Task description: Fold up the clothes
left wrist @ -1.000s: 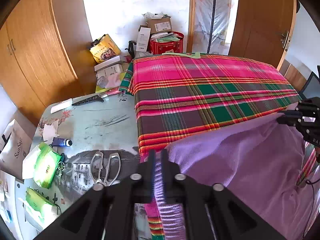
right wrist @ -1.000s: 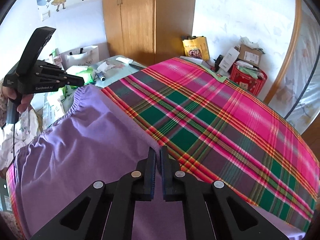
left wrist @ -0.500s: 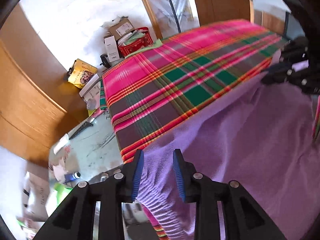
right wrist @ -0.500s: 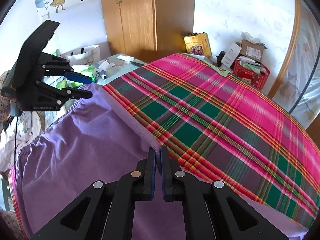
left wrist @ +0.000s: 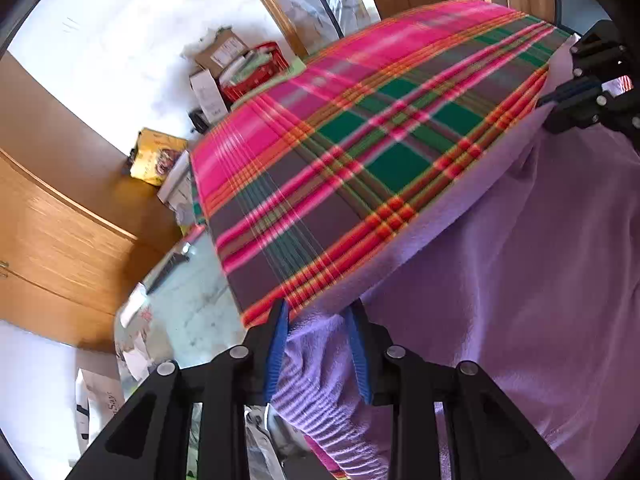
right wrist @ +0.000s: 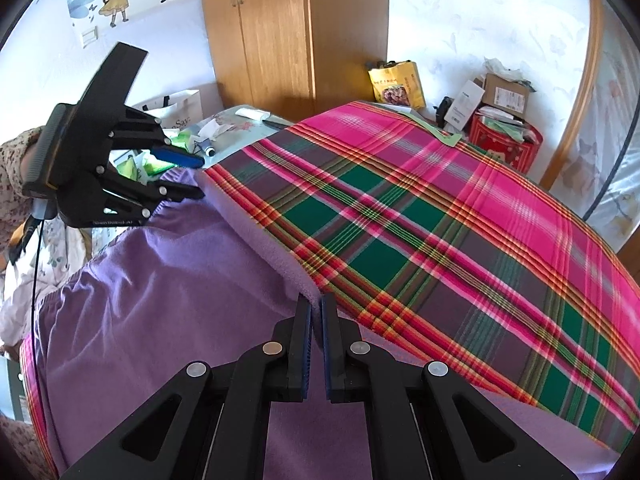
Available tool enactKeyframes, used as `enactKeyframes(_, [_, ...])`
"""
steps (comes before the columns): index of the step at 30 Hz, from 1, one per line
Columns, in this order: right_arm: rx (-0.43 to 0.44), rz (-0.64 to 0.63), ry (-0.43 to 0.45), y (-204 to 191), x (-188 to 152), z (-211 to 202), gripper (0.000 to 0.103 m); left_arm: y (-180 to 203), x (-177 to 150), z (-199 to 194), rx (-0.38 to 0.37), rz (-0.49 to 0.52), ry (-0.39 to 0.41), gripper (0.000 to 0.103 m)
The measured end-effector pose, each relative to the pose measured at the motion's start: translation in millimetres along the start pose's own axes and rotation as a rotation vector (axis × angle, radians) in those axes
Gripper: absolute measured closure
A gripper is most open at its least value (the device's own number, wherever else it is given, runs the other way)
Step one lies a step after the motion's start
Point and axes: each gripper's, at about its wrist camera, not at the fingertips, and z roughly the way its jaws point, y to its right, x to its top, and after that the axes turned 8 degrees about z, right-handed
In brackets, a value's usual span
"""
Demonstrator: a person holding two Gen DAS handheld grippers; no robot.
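Fingers of the left gripper point(left wrist: 318, 344) are standing apart, the purple garment's point(right wrist: 160, 288) ribbed waistband lying loose between them. The right gripper point(right wrist: 316, 344) is pinching the garment's folded edge, jaws nearly together. The garment is draping over the near edge of the plaid blanket point(right wrist: 440, 216). A white bag point(right wrist: 180, 110) is showing "Say". A wooden wardrobe point(right wrist: 296, 28) is standing behind.

Bright daylight throughout; white wall point(left wrist: 132, 52) nearly blown out. Left wrist view smeared by motion blur, plaid cloth point(left wrist: 360, 152) streaked. Right wrist view sharp. Fisheye bends wardrobe point(right wrist: 296, 32); black vignette in corners.
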Motion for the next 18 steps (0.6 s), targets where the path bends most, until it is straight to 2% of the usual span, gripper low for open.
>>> enactKeyframes(1, [0.001, 0.001, 0.000, 0, -1, 0, 0.098, -1, -1, 0, -0.002, -0.009, 0.002, 0.076])
enactKeyframes(3, [0.004, -0.001, 0.000, 0, -2, 0, 0.098, -3, -4, -3, 0.002, -0.033, 0.009, 0.092])
enactKeyframes(6, [0.006, 0.006, 0.004, 0, -3, -2, 0.098, -7, -8, -10, 0.003, -0.068, 0.025, 0.098])
enactKeyframes(18, [-0.025, -0.023, 0.077, -27, -17, -47, 0.098, 7, -22, -65, 0.074, -0.096, 0.091, 0.100])
